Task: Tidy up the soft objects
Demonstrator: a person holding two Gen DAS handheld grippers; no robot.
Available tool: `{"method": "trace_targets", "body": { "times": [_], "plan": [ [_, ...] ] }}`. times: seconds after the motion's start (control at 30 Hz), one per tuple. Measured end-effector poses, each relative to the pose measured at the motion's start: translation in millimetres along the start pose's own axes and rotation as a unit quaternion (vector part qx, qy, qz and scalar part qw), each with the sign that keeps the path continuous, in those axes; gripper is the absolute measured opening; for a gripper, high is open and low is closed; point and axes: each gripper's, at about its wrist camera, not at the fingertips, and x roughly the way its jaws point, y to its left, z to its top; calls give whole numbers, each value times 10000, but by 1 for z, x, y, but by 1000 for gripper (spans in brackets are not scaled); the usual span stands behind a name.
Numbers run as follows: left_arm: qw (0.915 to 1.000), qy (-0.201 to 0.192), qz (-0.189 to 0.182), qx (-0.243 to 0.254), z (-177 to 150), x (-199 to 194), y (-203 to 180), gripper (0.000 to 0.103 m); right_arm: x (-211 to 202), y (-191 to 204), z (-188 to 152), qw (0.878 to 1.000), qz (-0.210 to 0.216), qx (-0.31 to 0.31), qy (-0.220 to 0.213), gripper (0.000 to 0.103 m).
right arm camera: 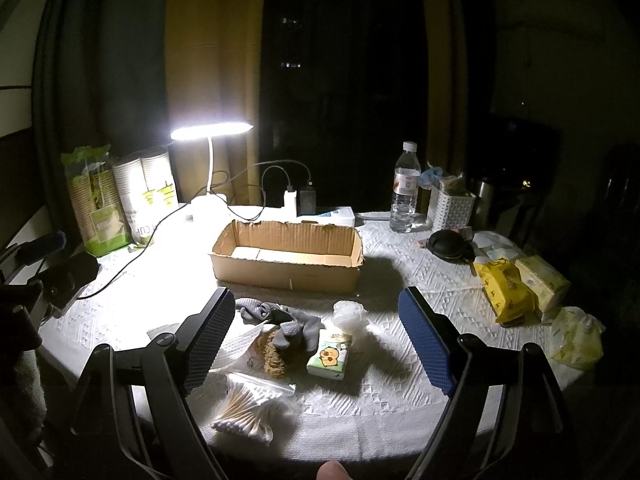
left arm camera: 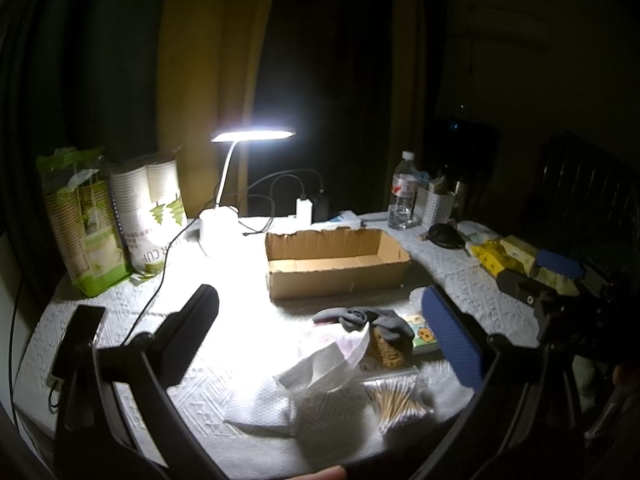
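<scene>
An open cardboard box (left arm camera: 336, 264) (right arm camera: 288, 256) sits empty in the middle of the table. In front of it lies a small pile: grey socks (left arm camera: 376, 320) (right arm camera: 288, 320), a brown loofah pad (right arm camera: 274, 356), a small tissue pack with a cartoon animal (right arm camera: 330, 354) (left arm camera: 424, 334), a crumpled clear bag (right arm camera: 348, 312), white folded tissue (left arm camera: 320, 364) and a bag of cotton swabs (right arm camera: 248, 408) (left arm camera: 396, 404). My left gripper (left arm camera: 320, 344) hovers open above the pile. My right gripper (right arm camera: 316, 340) also stands open over it, holding nothing.
A lit desk lamp (right arm camera: 210, 132) and cables stand behind the box. Paper cup packs (left arm camera: 120, 216) are at the left, a water bottle (right arm camera: 404, 188) and white basket (right arm camera: 450, 204) at the back right, yellow tissue packs (right arm camera: 508, 288) at the right edge.
</scene>
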Motion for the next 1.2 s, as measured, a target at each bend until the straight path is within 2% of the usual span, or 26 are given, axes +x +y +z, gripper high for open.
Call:
{"method": "trace_targets", "body": {
  "times": [1.2],
  "plan": [
    [10000, -1, -5, 14, 0, 0, -1, 102, 1, 3, -2, 10000, 53, 17, 21, 86]
  ]
}}
